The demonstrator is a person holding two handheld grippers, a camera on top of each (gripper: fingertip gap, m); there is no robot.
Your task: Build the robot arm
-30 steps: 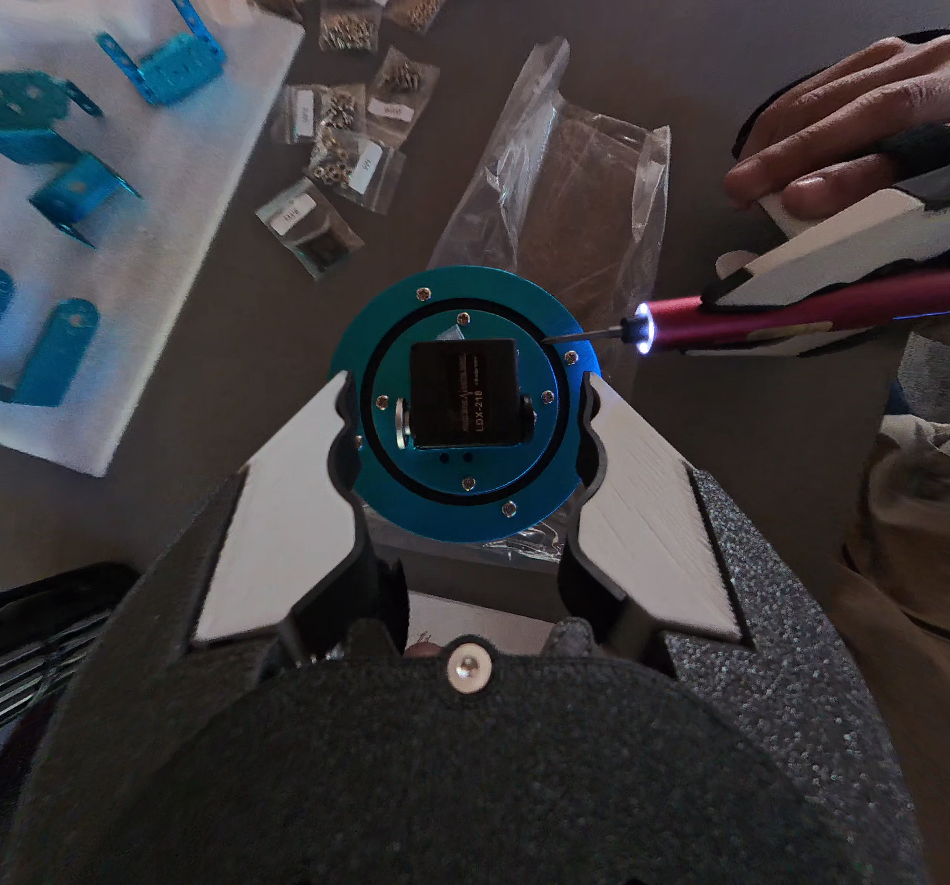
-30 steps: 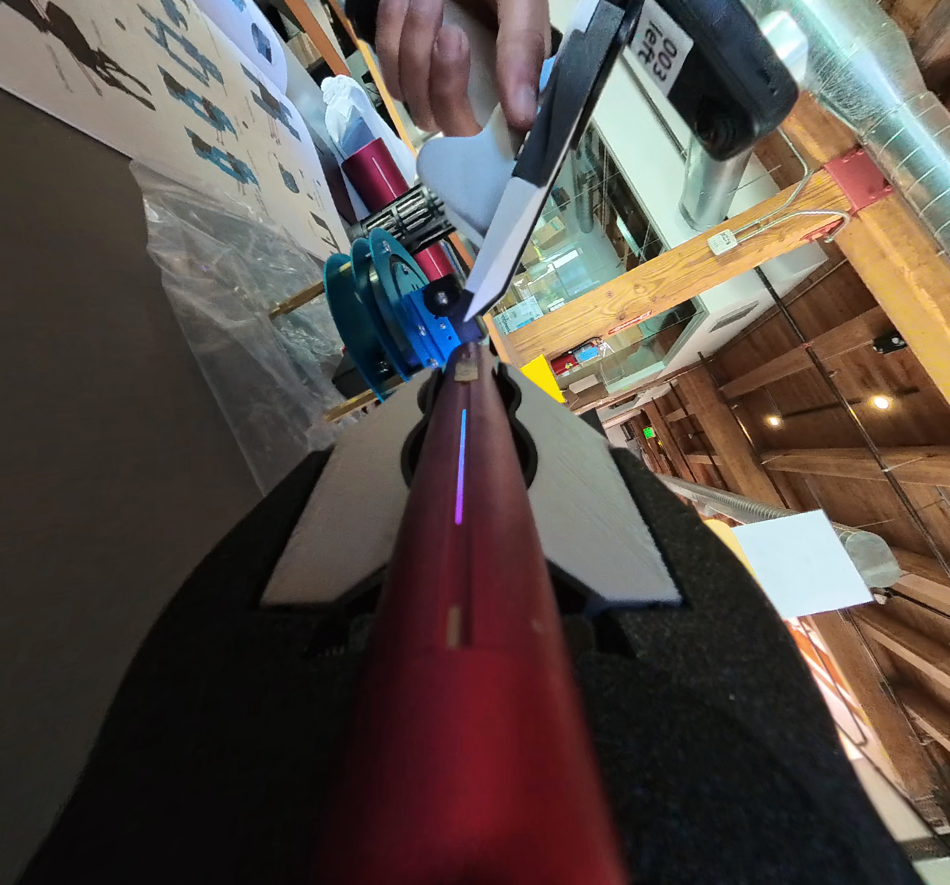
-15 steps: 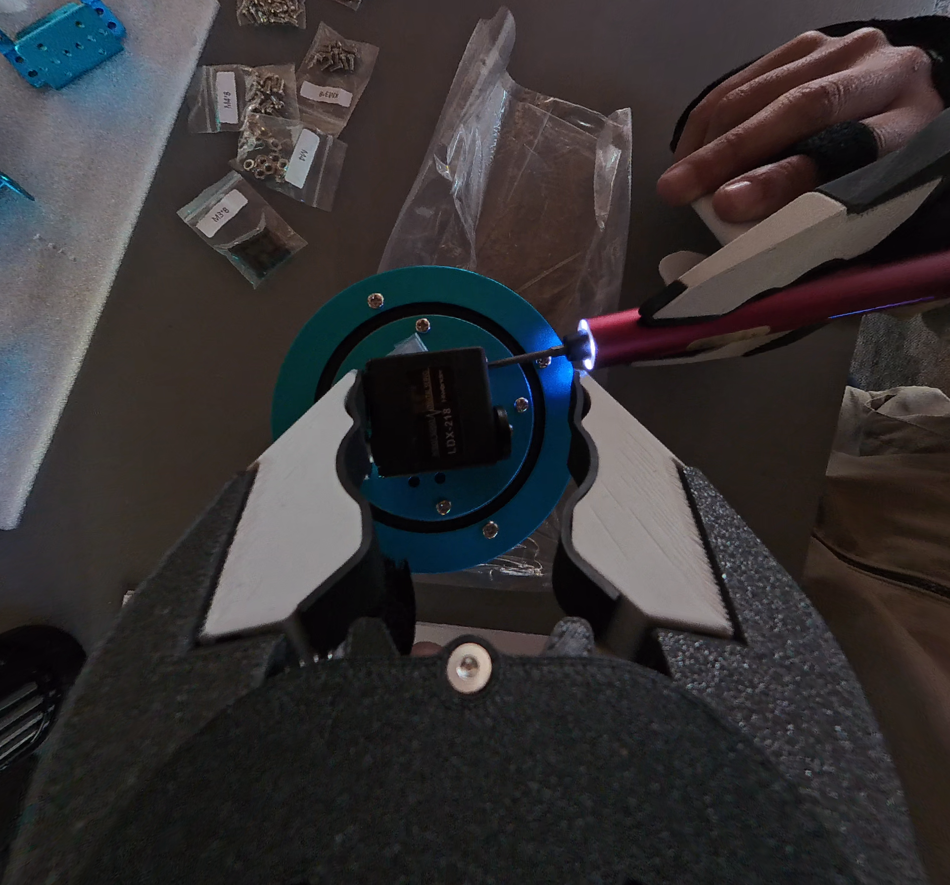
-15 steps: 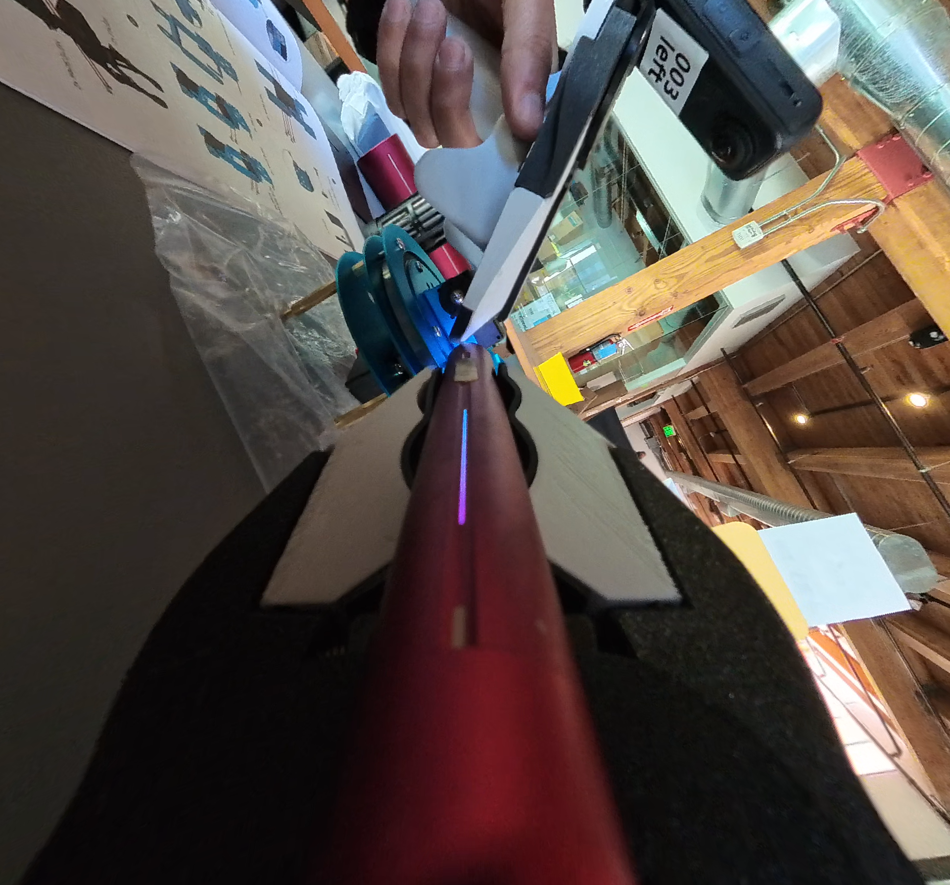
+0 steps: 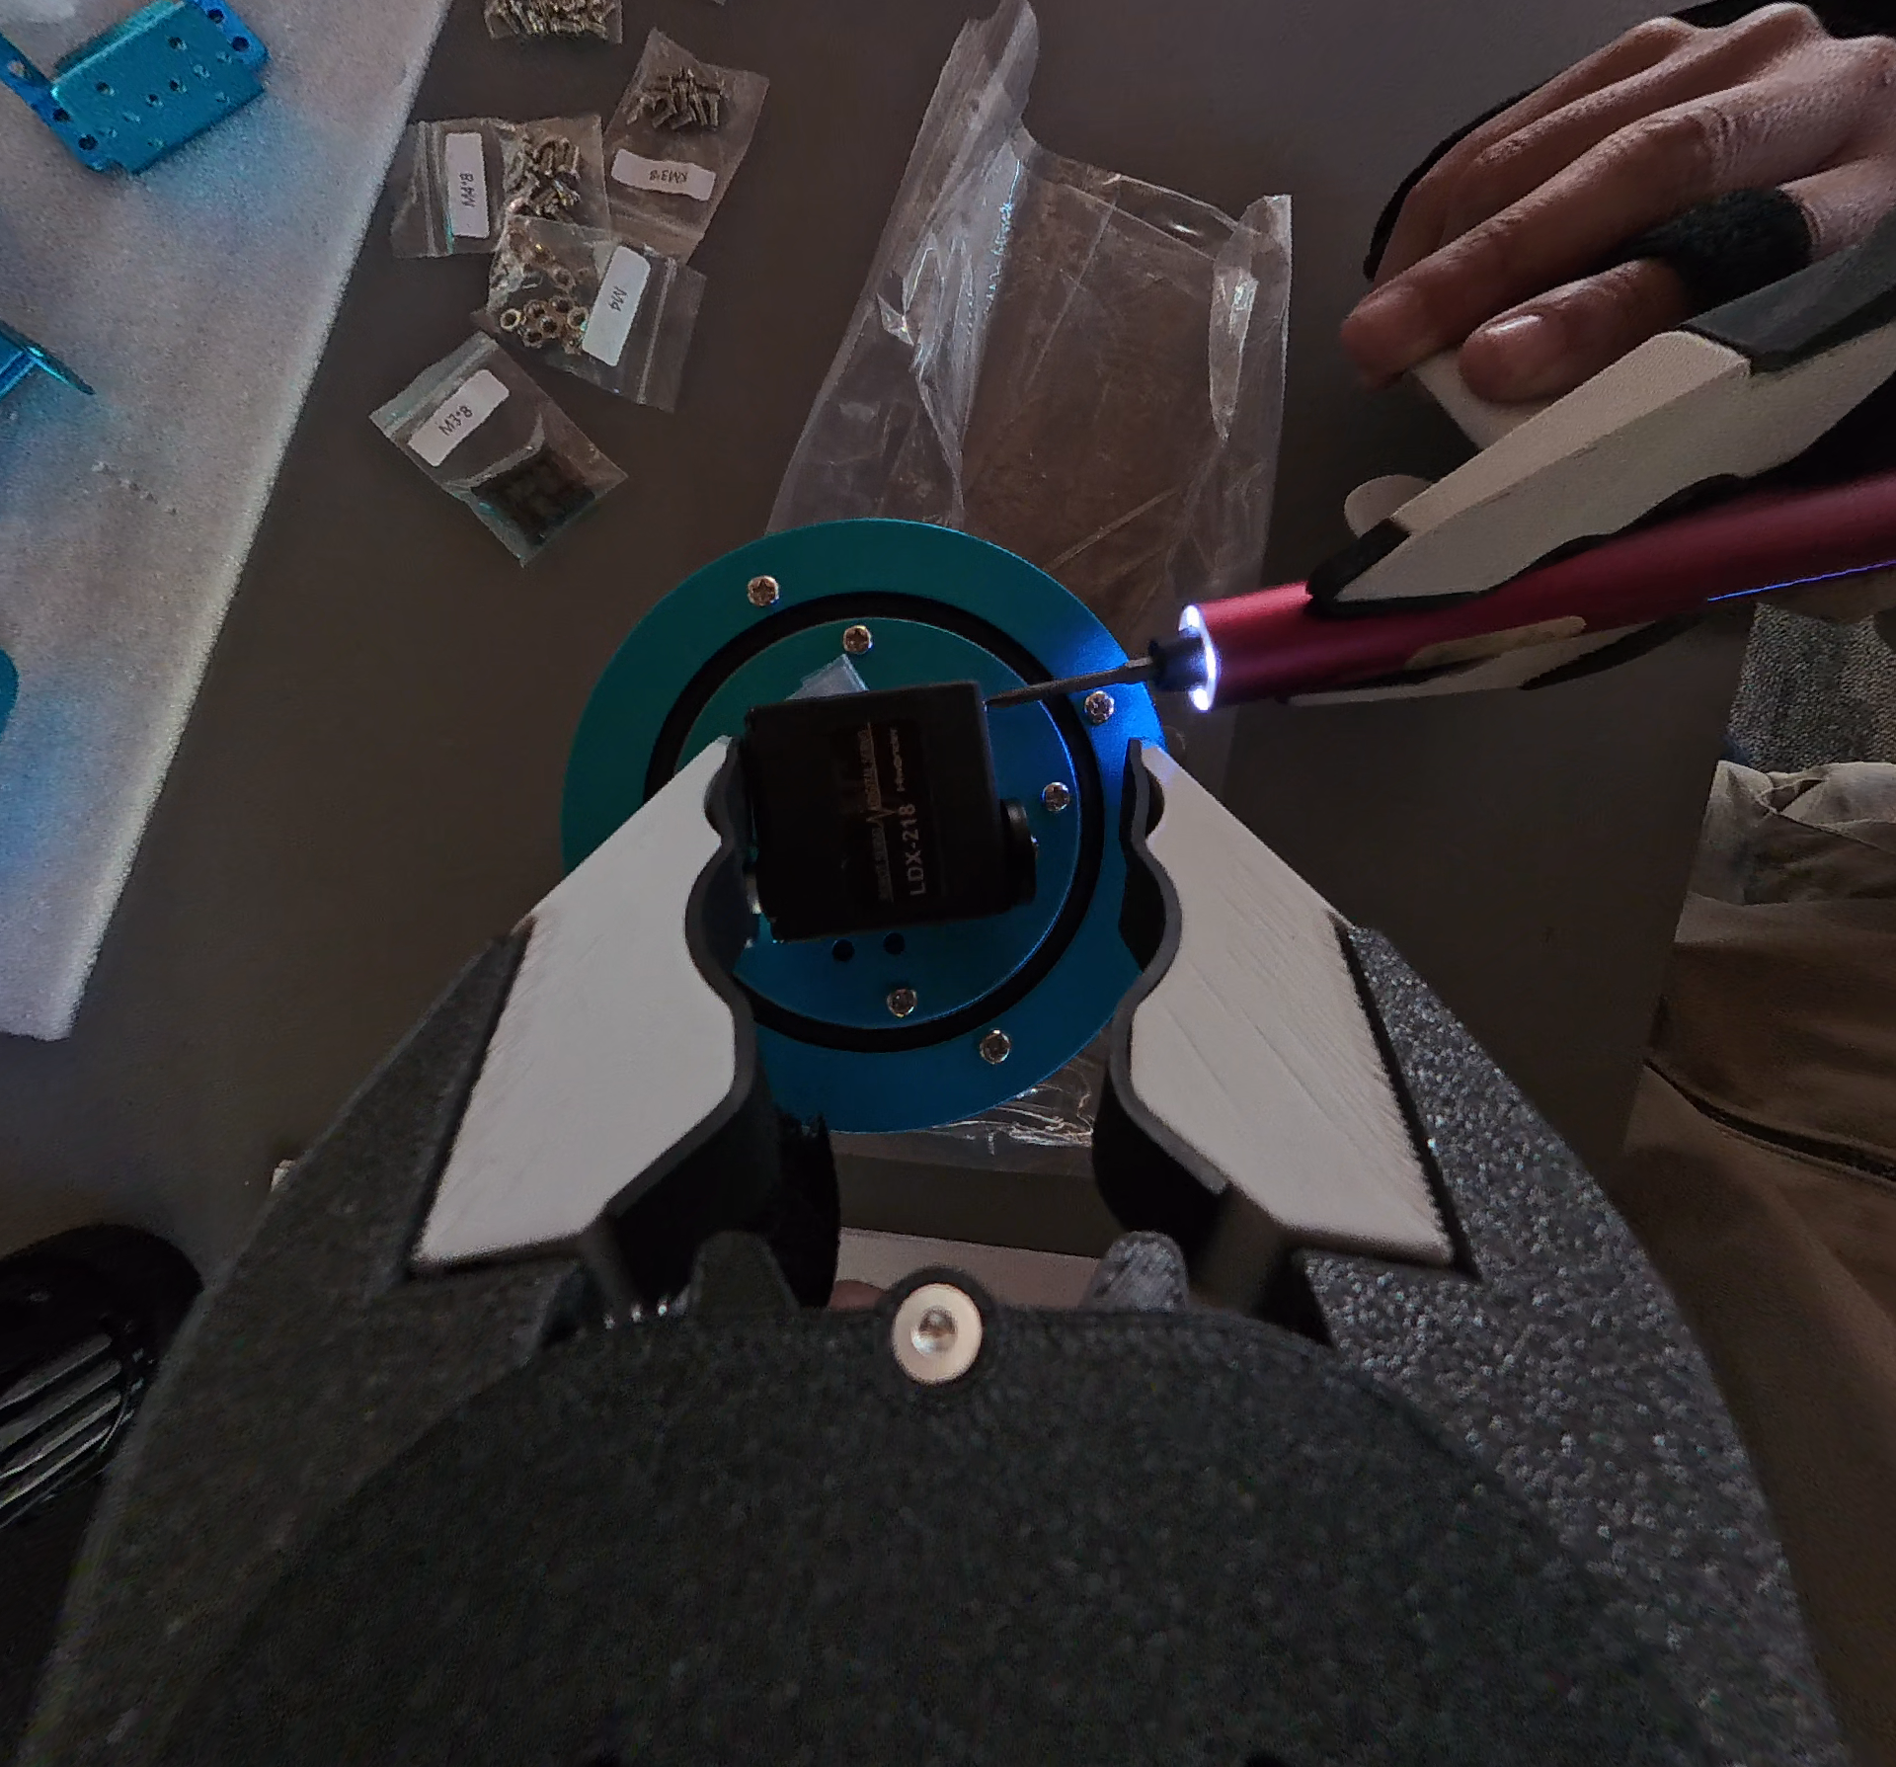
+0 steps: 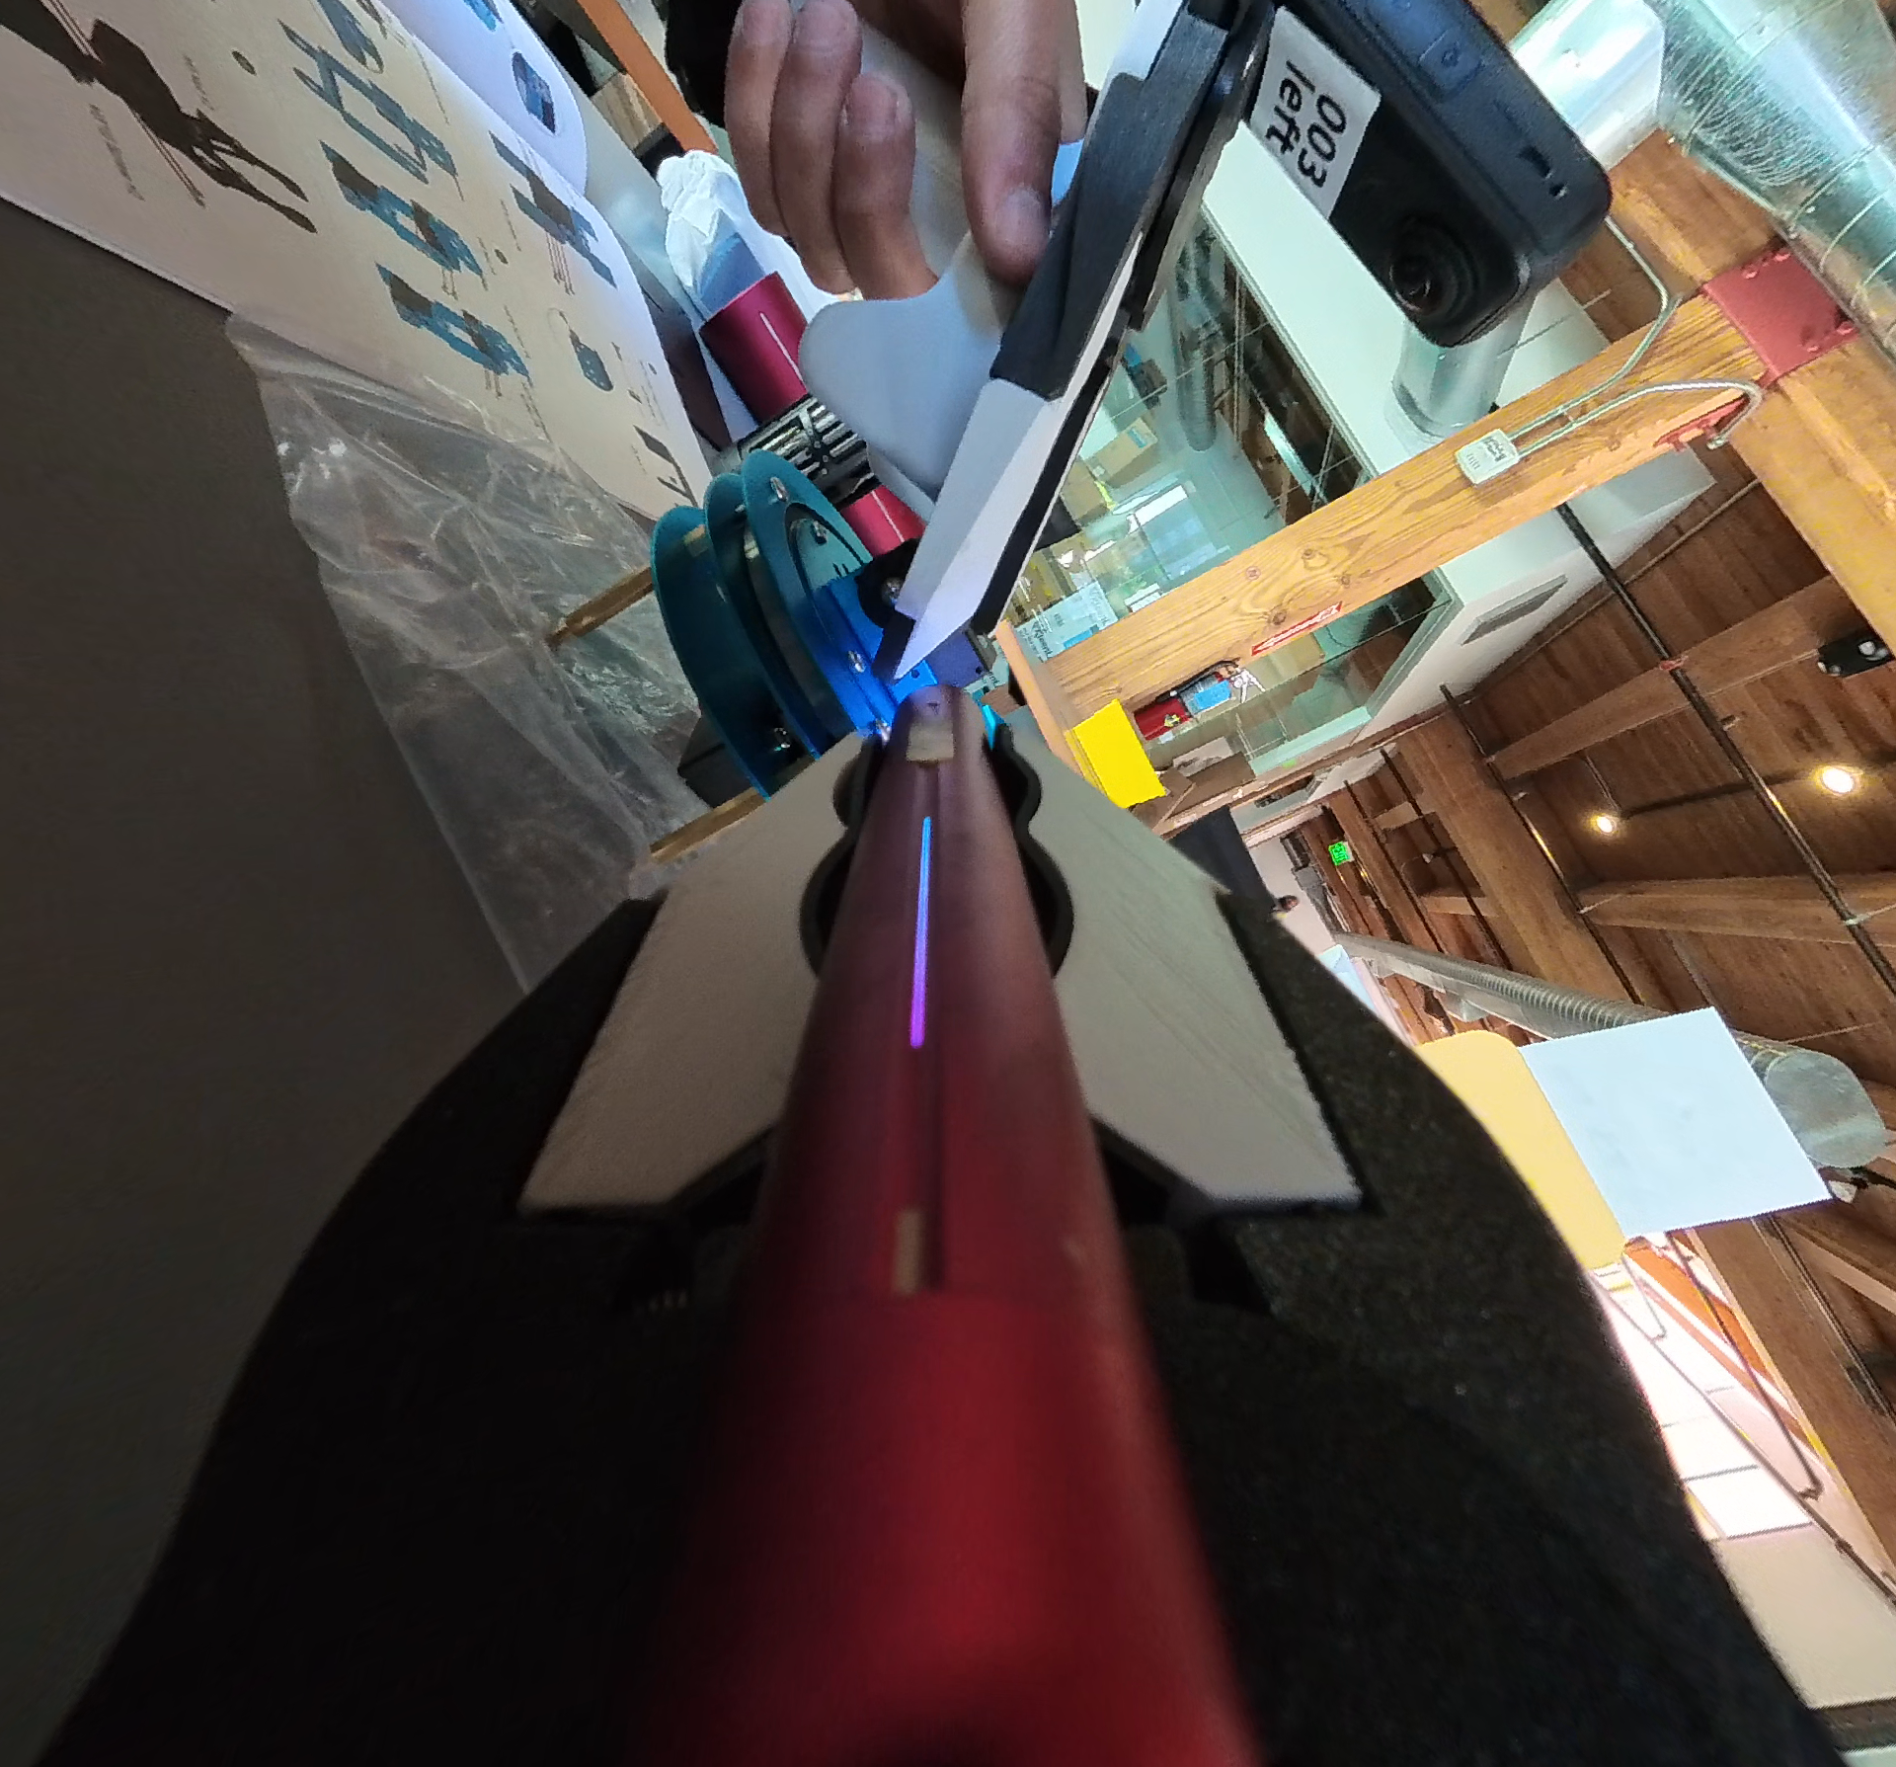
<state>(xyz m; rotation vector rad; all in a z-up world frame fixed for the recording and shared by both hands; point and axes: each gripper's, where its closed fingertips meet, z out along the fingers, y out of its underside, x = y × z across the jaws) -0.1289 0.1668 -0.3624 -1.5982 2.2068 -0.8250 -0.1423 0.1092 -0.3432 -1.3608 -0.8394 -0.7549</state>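
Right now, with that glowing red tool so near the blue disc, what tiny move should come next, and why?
Probably ease the red screwdriver tip back onto the rim screw: its bit lies past that screw against the black servo, while the left gripper grips the assembly.

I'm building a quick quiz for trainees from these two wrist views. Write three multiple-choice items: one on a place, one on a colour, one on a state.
1. Where does the screwdriver's bit point?
A. at a bag of screws
B. at the black servo's upper right corner on the blue disc
C. at the white foam sheet

2. What colour is the screwdriver's body?
A. red
B. yellow
C. green

3. How is the right gripper?
A. open and empty
B. shut on a bag
C. shut on the screwdriver

Answers: 1 B, the bit from the screwdriver ends at the servo on the disc. 2 A, its barrel is red. 3 C, the right gripper clamps it.
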